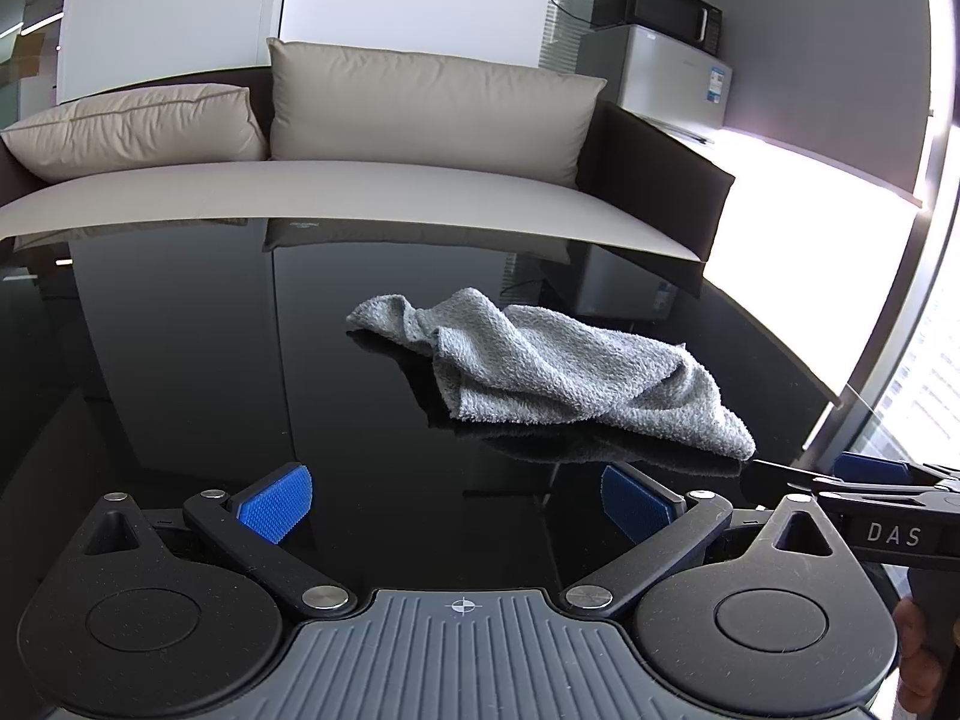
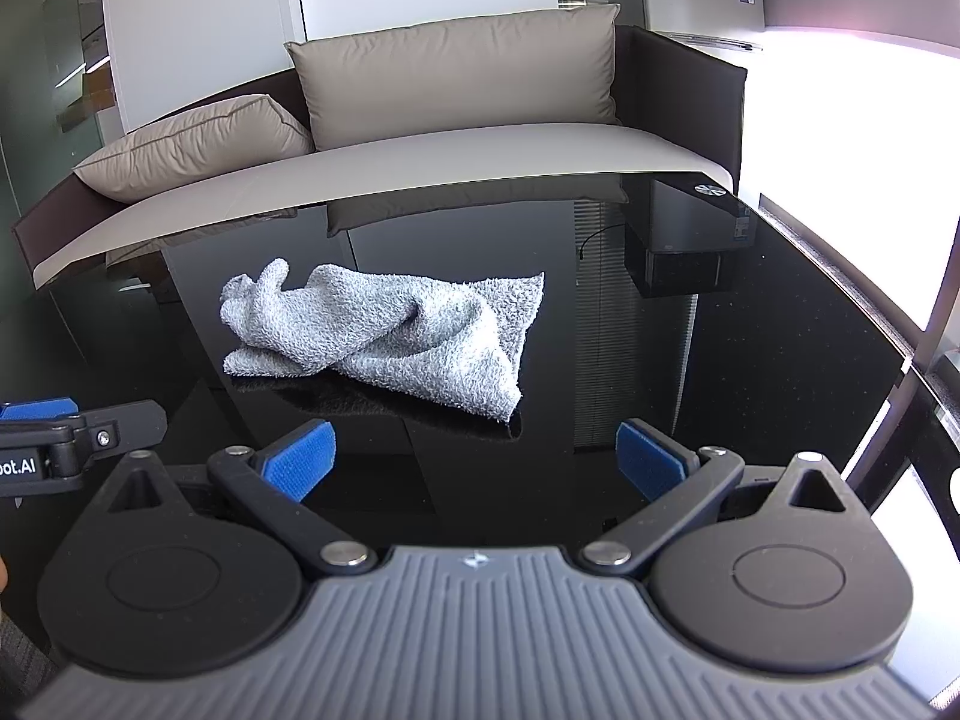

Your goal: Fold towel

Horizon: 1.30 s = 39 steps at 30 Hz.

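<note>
Left gripper (image 1: 456, 507): the jaws are standing wide apart and holding nothing, hovering low over the table (image 1: 180, 360) on the near side of the towel (image 1: 558, 366). Right gripper (image 2: 474, 459): its jaws are likewise spread wide and gripping nothing. Each unit is showing at the edge of the other's view, so the two are sitting side by side, both facing the cloth.

The grey terry towel is lying crumpled on the glossy black tabletop, ahead of both grippers and touching neither. It is bunching into a twisted ridge through the middle. One flat corner is showing at the far right in the right wrist view, and a second corner is pointing toward the grippers. A knotted-looking end is sitting at the far left.

Progress: in my judgement the task is standing at its very start. No fold is showing and no edge is lying square. Remaining work appears to be everything: taking hold of corners, spreading the cloth flat, then folding. The buried corners are not locatable from these views.

Beyond the table, a sofa (image 1: 360, 192) with beige cushions is standing.
</note>
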Each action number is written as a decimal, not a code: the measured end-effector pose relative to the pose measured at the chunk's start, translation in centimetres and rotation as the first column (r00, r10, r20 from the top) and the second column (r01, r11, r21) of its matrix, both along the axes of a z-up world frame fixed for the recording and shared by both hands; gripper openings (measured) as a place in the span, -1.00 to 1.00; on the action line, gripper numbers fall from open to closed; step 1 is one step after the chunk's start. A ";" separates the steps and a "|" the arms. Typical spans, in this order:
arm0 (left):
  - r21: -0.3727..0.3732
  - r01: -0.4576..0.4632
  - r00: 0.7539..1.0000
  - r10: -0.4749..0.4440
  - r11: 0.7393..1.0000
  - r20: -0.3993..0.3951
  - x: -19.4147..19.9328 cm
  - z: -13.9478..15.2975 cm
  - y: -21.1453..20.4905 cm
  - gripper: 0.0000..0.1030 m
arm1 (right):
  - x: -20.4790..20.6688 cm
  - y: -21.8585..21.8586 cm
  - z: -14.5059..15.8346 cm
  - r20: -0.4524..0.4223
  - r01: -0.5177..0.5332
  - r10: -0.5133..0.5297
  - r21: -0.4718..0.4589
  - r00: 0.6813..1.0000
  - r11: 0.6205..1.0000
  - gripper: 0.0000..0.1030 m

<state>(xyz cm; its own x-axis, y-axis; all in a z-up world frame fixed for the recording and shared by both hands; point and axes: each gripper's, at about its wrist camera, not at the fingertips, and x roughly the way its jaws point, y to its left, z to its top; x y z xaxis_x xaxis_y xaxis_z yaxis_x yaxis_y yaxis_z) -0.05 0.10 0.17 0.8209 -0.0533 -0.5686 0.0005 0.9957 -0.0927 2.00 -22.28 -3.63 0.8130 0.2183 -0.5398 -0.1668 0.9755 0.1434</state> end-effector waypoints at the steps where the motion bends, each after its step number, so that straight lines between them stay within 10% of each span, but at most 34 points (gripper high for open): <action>1: -0.003 0.001 1.000 -0.001 1.000 -0.001 0.0 0.0 0.0 0.98 | 0.0 0.0 0.0 0.000 0.000 0.000 0.000 1.000 1.000 0.98; 39: -0.010 0.003 1.000 -0.003 1.000 -0.008 0.1 -0.2 0.1 0.98 | 0.1 0.0 0.0 -0.001 0.004 -0.004 -0.006 1.000 1.000 0.98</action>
<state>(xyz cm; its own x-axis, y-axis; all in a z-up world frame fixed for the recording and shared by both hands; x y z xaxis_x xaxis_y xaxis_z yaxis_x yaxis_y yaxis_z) 0.05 0.21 -0.04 0.8160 -0.0617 -0.5748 0.0027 0.9947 -0.1029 2.06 -22.27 -3.59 0.8133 0.2118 -0.5419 -0.1629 0.9770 0.1374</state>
